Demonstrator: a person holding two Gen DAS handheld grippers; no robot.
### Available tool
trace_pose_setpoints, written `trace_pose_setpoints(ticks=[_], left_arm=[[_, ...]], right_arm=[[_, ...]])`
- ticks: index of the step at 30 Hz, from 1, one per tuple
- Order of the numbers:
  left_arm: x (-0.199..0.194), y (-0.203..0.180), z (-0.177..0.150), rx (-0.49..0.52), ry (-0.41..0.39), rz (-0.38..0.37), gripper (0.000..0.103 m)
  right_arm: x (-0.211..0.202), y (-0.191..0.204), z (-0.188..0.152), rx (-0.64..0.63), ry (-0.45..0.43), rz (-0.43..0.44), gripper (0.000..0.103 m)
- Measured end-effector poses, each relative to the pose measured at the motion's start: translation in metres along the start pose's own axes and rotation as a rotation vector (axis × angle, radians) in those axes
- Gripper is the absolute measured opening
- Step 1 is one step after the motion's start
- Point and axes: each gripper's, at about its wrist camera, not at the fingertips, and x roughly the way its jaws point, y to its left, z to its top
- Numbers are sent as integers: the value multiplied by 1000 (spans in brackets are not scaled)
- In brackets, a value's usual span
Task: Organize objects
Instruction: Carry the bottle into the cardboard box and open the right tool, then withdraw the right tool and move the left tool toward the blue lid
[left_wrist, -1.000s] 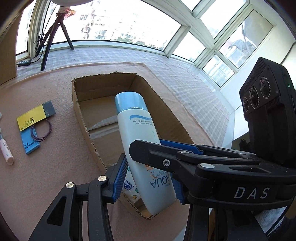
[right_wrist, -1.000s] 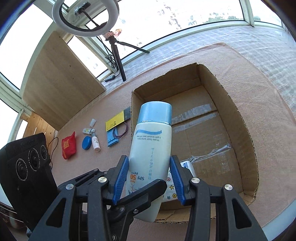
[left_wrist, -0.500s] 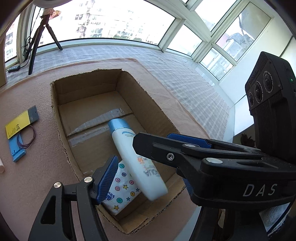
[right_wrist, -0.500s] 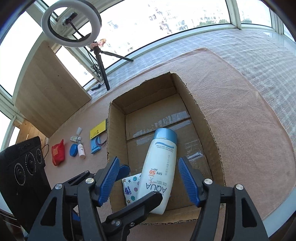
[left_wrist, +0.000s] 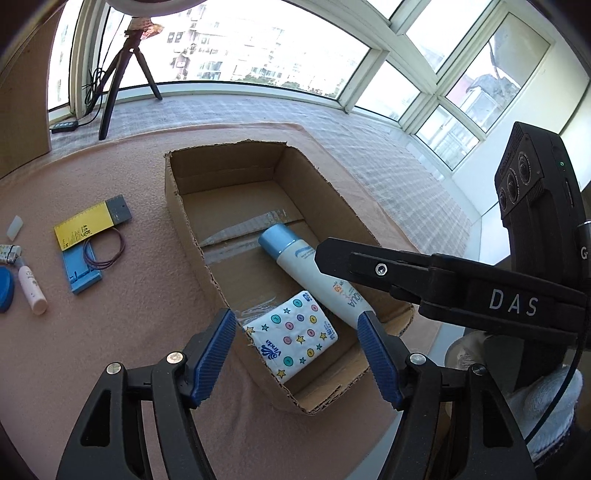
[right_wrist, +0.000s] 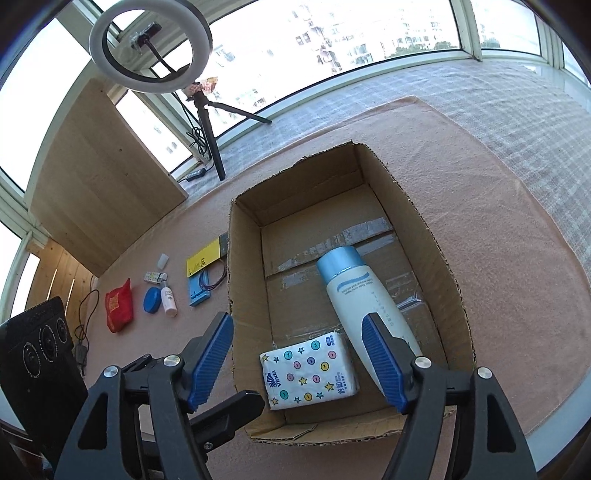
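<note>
An open cardboard box (left_wrist: 184, 236) (right_wrist: 436, 251) sits on the pink mat. Inside it a white sunscreen bottle (left_wrist: 303, 266) (right_wrist: 365, 302) with a blue cap lies flat, cap toward the far end. A patterned tissue pack (left_wrist: 291, 334) (right_wrist: 310, 369) lies beside it at the near end. My left gripper (left_wrist: 297, 350) hovers open above the box's near end, holding nothing. My right gripper (right_wrist: 299, 362) is open too, over the tissue pack and the bottle's base. One of the right gripper's fingers (left_wrist: 354, 258) crosses the left wrist view above the bottle.
Left of the box on the mat lie a yellow card (left_wrist: 85, 225), a blue holder with hair ties (left_wrist: 81, 269), a small pink bottle (right_wrist: 169, 299), a blue lid (right_wrist: 151, 300) and a red pouch (right_wrist: 119, 304). A ring light on a tripod (right_wrist: 147, 44) stands by the window.
The sunscreen bottle was held upright between the fingers a second ago. The grippers opened, it dropped into the box, and it now lies flat. Both grippers have drawn back.
</note>
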Motion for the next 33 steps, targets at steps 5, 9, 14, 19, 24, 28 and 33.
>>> trace_pose_setpoints(ticks=[5, 9, 14, 19, 24, 28, 33], left_arm=[[-23, 27, -8, -37, -22, 40, 72], [-45, 51, -14, -75, -45, 73, 72], [-70, 84, -24, -117, -68, 116, 72], [-93, 129, -38, -193, -78, 167, 72], [-114, 176, -47, -265, -96, 228, 72], [-126, 209, -47, -309, -110, 265, 72], [-130, 244, -46, -377, -120, 302, 71]], right_arm=[[6, 22, -8, -27, 16, 25, 69], [11, 45, -14, -57, 28, 39, 69], [21, 73, -20, -84, 48, 61, 69], [32, 98, -23, -104, 63, 77, 69], [46, 121, -25, -127, 85, 91, 69], [56, 137, -26, -144, 102, 98, 69], [66, 149, -24, -152, 109, 99, 69]])
